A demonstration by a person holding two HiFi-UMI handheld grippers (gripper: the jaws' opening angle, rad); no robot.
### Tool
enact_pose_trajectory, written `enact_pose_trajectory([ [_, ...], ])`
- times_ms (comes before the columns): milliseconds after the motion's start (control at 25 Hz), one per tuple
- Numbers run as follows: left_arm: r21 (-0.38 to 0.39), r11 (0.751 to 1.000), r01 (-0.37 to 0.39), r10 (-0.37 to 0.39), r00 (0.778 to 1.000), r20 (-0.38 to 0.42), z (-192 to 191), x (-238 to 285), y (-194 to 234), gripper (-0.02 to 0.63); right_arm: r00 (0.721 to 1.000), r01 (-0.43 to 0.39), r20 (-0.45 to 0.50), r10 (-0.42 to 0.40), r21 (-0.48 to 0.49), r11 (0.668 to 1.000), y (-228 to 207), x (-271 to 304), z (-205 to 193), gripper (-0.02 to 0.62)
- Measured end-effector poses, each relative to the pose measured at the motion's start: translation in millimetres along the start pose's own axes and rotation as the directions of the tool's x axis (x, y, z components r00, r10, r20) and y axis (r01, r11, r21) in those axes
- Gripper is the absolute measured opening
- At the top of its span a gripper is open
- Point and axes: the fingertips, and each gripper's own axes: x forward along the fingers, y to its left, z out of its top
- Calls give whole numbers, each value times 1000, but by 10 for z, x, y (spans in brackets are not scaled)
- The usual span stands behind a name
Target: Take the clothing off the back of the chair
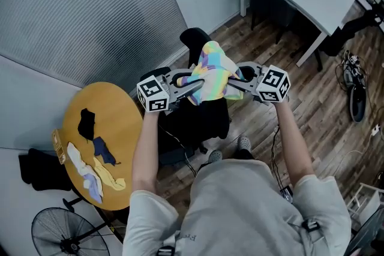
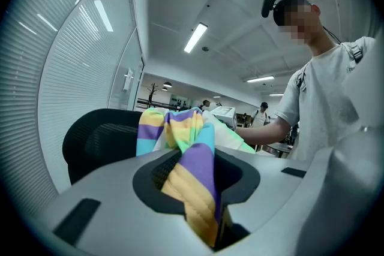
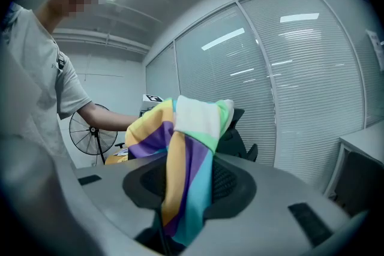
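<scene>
Striped pastel clothing (image 1: 211, 74) lay bunched along the top edge of the black chair (image 1: 193, 123) back. Left gripper (image 1: 193, 90) was clamped on its left side, fabric pinched between the jaws. Right gripper (image 1: 233, 86) was clamped likewise on the right side. Round yellow table (image 1: 111, 111) stood beside the chair.
</scene>
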Motion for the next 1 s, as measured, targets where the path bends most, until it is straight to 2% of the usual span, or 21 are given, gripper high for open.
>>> enact_pose_trajectory([
  [360, 37, 995, -87, 87, 996, 6, 28, -2, -30, 78, 994, 106, 3, -106, -27, 994, 46, -56, 35, 117],
  [600, 21, 987, -161, 159, 985, 71, 27, -52, -42, 67, 977, 204, -28, -210, -129, 970, 81, -126, 88, 110],
  [760, 10, 979, -205, 203, 975, 92, 29, -79, -34, 67, 969, 223, -70, -239, -180, 958, 104, -173, 146, 109],
  [1000, 0, 965, -260, 259, 960, 102, 79, -127, -14, 67, 960, 252, -73, -271, -199, 947, 115, -216, 240, 109],
])
